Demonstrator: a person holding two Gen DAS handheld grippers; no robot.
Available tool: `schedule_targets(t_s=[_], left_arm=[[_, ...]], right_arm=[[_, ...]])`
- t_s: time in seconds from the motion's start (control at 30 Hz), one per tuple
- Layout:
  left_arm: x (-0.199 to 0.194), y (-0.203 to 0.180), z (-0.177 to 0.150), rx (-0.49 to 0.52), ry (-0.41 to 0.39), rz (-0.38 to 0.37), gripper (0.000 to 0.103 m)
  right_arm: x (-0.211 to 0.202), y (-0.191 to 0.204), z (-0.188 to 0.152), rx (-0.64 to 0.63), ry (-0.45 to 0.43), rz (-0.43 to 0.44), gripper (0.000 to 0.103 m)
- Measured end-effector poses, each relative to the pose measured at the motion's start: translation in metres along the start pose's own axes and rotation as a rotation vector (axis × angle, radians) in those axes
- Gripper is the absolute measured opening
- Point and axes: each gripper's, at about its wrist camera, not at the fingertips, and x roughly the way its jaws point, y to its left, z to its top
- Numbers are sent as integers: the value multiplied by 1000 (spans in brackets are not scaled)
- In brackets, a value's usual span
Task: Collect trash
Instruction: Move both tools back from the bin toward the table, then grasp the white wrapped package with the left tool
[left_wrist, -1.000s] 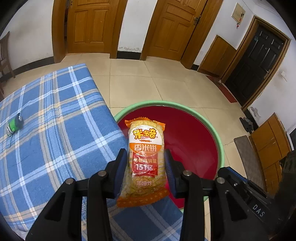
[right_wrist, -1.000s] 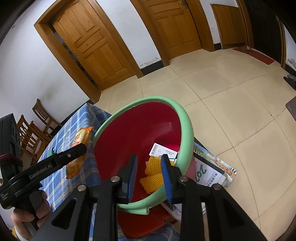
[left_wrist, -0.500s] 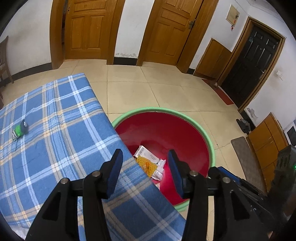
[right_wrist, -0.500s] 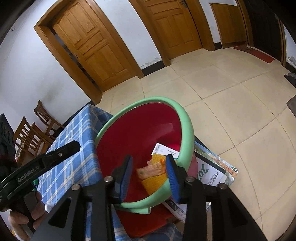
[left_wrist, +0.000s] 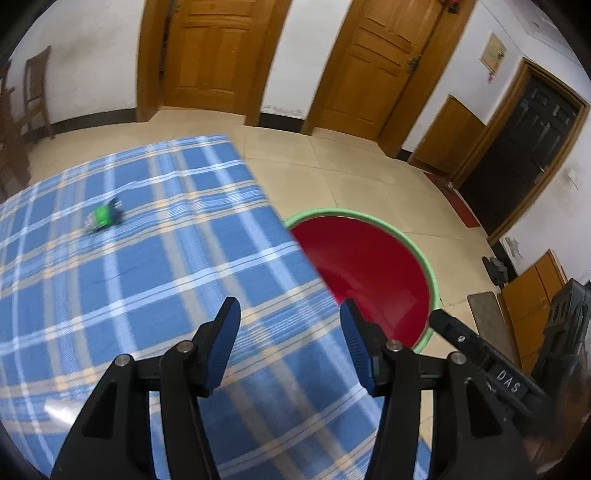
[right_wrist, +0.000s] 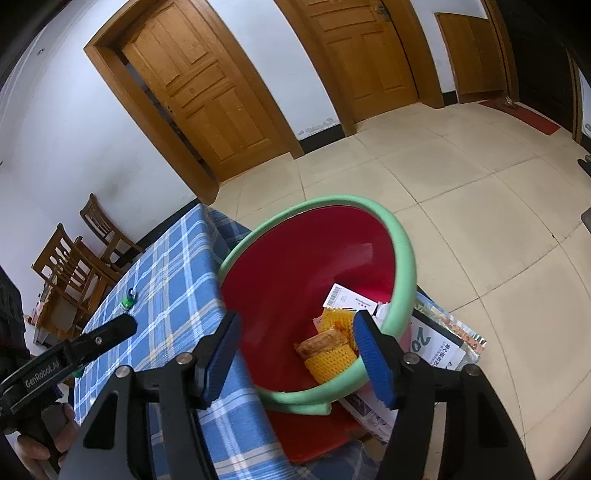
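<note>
Litter left: small green-labelled crushed plastic bottle (left_wrist: 102, 218) on the blue plaid tablecloth (left_wrist: 147, 277).
Light, slippery; pinch its middle. Left gripper (left_wrist: 290, 341) and right gripper (right_wrist: 295, 350) both gape, holding nothing.

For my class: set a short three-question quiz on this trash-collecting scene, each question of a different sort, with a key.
1. True or false: the left hand-held gripper is clamped on a snack bag.
2. Multiple choice: where is the small green item? A) in the red basin B) on the blue plaid tablecloth C) on the floor tiles
3. Fill in: the white barcode slip lies inside the red basin, whose rim is ____ in colour.

Key
1. False: its jaws stand open and empty above the blue plaid tablecloth. The right hand-held gripper is open too.
2. B
3. green
</note>
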Motion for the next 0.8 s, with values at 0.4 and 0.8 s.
schedule_targets(t_s=[0.4, 0.8], left_arm=[[-39, 59, -29, -85, -16, 121, 69], [-63, 95, -55, -75, -19, 251, 72]], right_arm=[[-3, 28, -10, -45, 18, 29, 76], [-4, 54, -21, -98, 41, 48, 80]])
